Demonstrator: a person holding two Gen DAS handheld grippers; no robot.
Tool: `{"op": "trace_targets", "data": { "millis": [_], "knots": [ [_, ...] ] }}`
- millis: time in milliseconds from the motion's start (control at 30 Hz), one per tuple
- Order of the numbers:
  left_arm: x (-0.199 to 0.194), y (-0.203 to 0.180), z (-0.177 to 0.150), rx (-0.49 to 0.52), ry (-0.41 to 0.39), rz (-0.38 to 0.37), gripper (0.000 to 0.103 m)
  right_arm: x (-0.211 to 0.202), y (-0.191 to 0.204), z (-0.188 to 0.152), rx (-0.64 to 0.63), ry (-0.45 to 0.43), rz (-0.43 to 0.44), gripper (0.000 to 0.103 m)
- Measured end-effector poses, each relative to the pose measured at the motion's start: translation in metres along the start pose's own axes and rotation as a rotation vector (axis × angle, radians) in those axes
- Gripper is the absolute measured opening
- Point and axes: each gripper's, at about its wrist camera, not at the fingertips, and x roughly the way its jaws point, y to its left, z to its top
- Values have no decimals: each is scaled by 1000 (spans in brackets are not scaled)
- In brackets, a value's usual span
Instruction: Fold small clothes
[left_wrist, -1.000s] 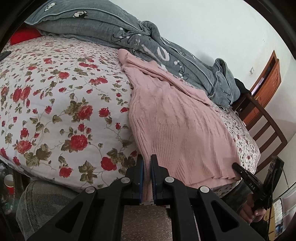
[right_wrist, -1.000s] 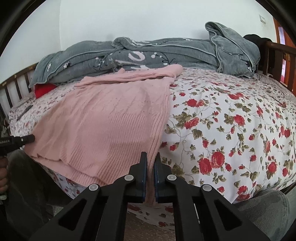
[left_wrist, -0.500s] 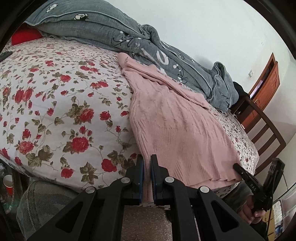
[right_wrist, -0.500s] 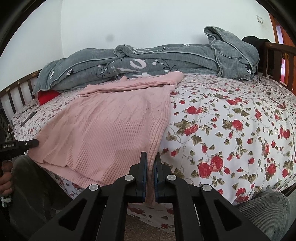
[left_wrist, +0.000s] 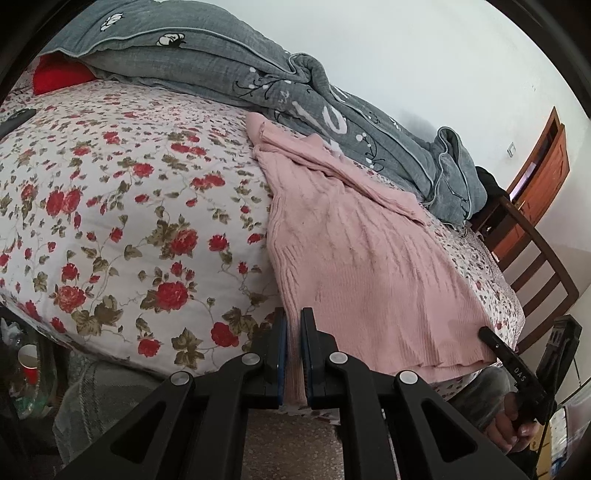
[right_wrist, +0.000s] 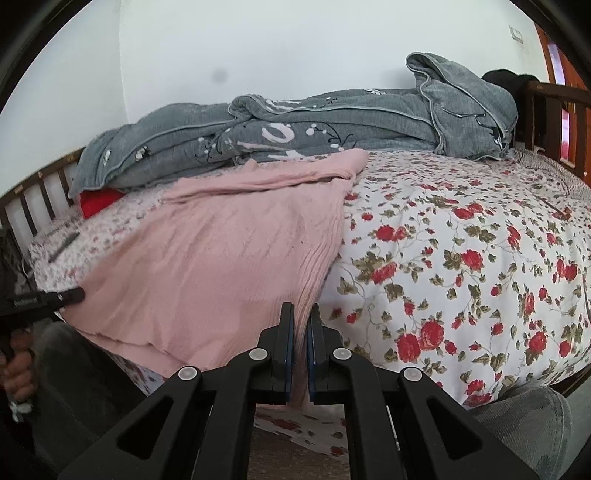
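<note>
A pink knit sweater (left_wrist: 369, 266) (right_wrist: 221, 266) lies flat on the floral bed, its ribbed hem hanging over the near edge. My left gripper (left_wrist: 293, 318) is shut on the hem's left corner, with the fabric pinched between its blue pads. My right gripper (right_wrist: 302, 313) is shut on the hem's right corner in the same way. Each gripper also shows in the other view: the right gripper (left_wrist: 488, 336) at the hem's far right end, the left gripper (right_wrist: 75, 294) at its far left end. The sleeves lie folded near the top of the sweater.
A rumpled grey quilt (left_wrist: 229, 70) (right_wrist: 332, 122) runs along the far side by the wall, with a red pillow (left_wrist: 59, 74) under it. The floral sheet (left_wrist: 110, 206) (right_wrist: 480, 258) covers the bed. A wooden bed frame (left_wrist: 532, 258) stands at one end. The person's knees sit below the edge.
</note>
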Motion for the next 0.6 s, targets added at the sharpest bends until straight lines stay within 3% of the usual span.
{"op": "trace_targets", "data": {
  "millis": [600],
  "knots": [
    [-27,-10,36,-3,-61,-61,8,-24,-1,50,56,-68,79,5]
  ]
}}
